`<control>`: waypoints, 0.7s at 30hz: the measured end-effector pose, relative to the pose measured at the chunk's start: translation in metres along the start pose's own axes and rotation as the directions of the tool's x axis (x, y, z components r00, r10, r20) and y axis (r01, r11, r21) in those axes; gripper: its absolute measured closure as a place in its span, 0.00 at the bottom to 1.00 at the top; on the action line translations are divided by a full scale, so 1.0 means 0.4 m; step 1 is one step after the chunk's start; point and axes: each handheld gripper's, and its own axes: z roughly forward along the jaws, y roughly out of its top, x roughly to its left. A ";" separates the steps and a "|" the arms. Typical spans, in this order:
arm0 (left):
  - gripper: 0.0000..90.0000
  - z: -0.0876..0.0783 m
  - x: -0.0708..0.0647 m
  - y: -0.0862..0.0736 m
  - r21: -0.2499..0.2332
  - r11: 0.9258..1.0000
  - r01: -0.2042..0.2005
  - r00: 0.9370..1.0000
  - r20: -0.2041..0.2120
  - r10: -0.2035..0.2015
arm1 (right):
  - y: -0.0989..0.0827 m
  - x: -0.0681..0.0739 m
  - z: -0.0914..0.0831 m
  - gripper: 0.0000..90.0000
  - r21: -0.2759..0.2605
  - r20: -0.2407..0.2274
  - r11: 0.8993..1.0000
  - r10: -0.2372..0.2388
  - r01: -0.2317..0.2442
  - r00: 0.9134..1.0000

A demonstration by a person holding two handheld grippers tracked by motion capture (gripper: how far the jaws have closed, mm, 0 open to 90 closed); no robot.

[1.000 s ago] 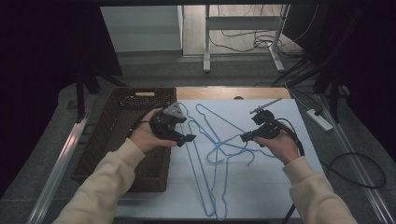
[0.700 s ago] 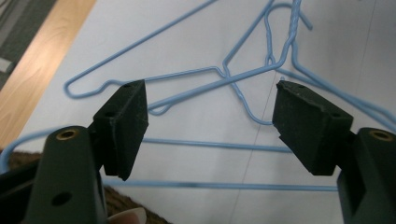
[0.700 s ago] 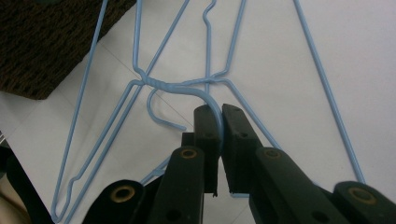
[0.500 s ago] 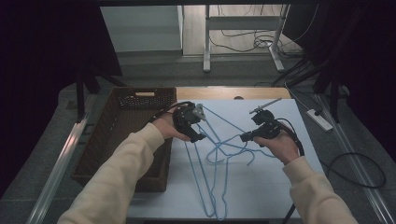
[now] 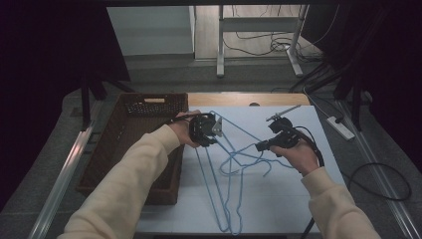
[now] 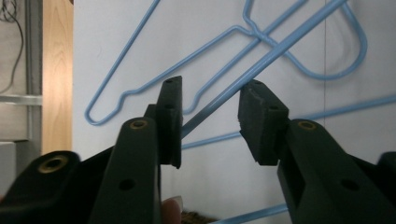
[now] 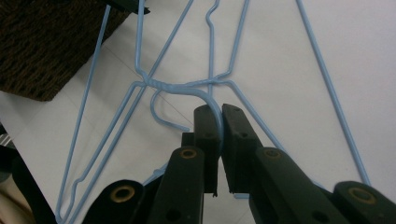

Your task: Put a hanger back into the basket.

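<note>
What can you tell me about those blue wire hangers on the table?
The blue hangers are thin wire, looking plastic-coated, each a triangle with a twisted neck and a curved hook. Several lie tangled and overlapping on the white tabletop, beside the brown woven basket. The right gripper is shut on one hook. A straight wire runs between the pads of the left gripper, whose jaws have just been closing but still stand apart from it. I cannot count the hangers exactly.
</note>
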 end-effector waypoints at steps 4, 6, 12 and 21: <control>0.74 -0.017 -0.002 -0.003 0.015 0.998 -0.067 0.998 0.017 0.067 | 0.000 0.004 -0.003 0.95 -0.005 -0.019 1.000 0.003 -0.003 1.000; 0.75 -0.029 -0.006 -0.005 0.018 0.995 -0.100 0.995 0.022 0.099 | 0.000 0.010 -0.008 0.95 -0.012 -0.038 1.000 0.000 0.000 0.999; 0.80 -0.071 -0.017 0.003 0.004 0.989 -0.150 0.988 0.025 0.150 | -0.007 0.021 -0.050 0.92 -0.087 -0.112 0.996 0.002 -0.011 0.994; 0.89 -0.103 -0.051 0.058 -0.008 0.975 -0.222 0.975 0.013 0.222 | -0.014 0.013 -0.114 0.83 -0.188 -0.074 0.982 -0.015 0.001 0.997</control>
